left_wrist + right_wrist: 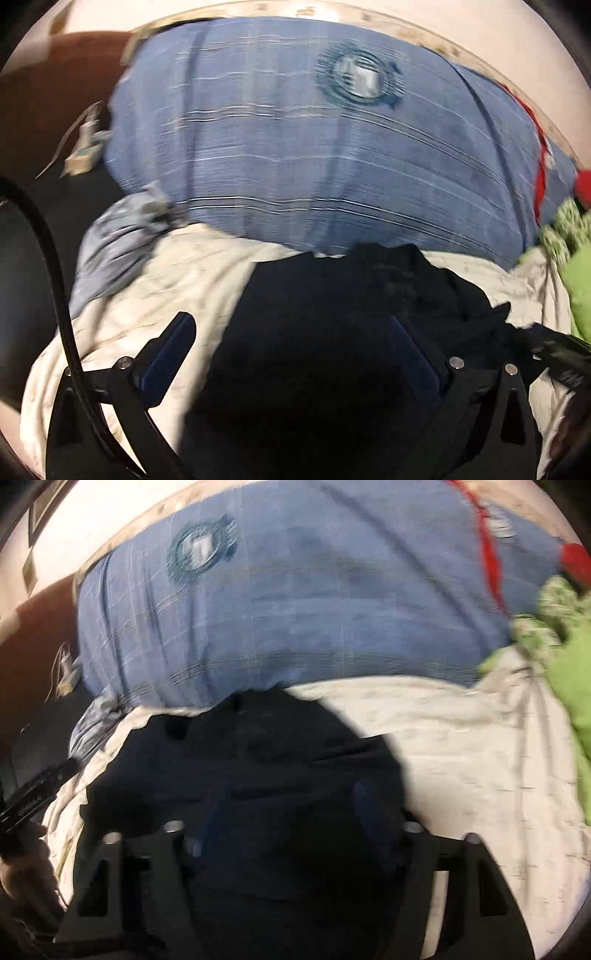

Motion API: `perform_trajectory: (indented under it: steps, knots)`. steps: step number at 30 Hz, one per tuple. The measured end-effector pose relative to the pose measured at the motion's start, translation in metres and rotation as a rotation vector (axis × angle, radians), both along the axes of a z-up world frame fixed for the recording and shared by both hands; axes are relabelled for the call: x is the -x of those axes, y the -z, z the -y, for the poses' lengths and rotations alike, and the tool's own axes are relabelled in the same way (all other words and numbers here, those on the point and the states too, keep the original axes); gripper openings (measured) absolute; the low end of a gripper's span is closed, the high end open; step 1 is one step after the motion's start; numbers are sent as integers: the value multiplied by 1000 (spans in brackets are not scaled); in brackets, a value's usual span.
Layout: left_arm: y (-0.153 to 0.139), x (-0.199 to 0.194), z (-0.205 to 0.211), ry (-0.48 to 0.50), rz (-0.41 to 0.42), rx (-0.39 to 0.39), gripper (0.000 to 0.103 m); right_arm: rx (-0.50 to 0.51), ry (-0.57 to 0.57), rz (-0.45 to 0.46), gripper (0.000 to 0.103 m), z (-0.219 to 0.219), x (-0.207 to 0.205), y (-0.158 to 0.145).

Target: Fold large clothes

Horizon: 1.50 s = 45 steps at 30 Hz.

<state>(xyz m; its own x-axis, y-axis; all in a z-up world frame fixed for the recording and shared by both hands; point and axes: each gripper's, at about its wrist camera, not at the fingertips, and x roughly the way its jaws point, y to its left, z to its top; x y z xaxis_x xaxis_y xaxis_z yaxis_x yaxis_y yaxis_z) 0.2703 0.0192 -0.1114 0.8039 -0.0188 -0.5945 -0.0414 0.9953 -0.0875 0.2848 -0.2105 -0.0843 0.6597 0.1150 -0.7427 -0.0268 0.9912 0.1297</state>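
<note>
Black crumpled garment (354,295) lies on white rumpled cloth (177,280) at the blue striped bedspread's (280,147) near edge, beneath both grippers, left (291,332) and right (291,801), jaws apart, gripping nothing

We see soft cloth nearly everywhere: a blue sheet (280,155) of woven cotton-like fabric with thin pale threads and a printed round emblem (360,79), a matt, crumpled cream cloth (461,746), and a black garment (332,295) so dark that its weave is lost, perhaps a smooth knit. The green cloth (569,672) looks matt. The left gripper (295,354) is matt black plastic with shiny metal pins.
</note>
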Motion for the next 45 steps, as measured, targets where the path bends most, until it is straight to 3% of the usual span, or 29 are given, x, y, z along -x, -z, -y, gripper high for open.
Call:
perform_trajectory:
  steps: [5, 10, 13, 15, 18, 19, 20, 23, 26, 28, 30, 32, 35, 40, 45]
  knots:
    - [38, -28, 35, 80, -121, -92, 102, 58, 23, -92, 59, -8, -22, 39]
    - [89, -40, 26, 48, -267, -135, 103, 136, 18, -168, 59, 8, -27, 80]
    - [98, -35, 19, 68, -224, -177, 103, 172, -17, -137, 59, 10, -22, 80]
    - [94, -34, 20, 60, -238, -183, 102, 167, -12, -135, 59, 11, -21, 79]
    - [71, -18, 19, 33, -207, -127, 102, 160, 16, -86, 68, 4, -8, 63]
    - [62, -5, 17, 33, -176, -86, 102, 159, 30, -38, 80, -1, 3, 52]
    - [56, 4, 16, 34, -159, -54, 102, 157, 40, 19, 83, -5, 17, 40]
    - [51, 26, 20, 47, -165, 5, 102, 154, 22, 65, 83, -15, 38, 26]
    - [70, 38, 24, 27, -212, -21, 102, 195, 19, 46, 83, -23, 49, 34]
    - [90, 37, 25, 20, -271, -51, 102, 241, 43, -38, 84, -22, 43, 57]
    - [97, 42, 31, 36, -231, -120, 103, 236, 37, -88, 84, -19, 39, 76]
    - [99, 43, 35, 46, -223, -157, 103, 279, 18, -57, 86, -24, 41, 79]
    - [97, 38, 29, 34, -251, -96, 103, 264, 30, -86, 87, -21, 38, 77]
    - [97, 33, 23, 33, -262, -64, 103, 270, 39, -91, 90, -24, 38, 80]
    - [96, 34, 27, 37, -267, -118, 103, 233, 52, -75, 91, -23, 37, 70]
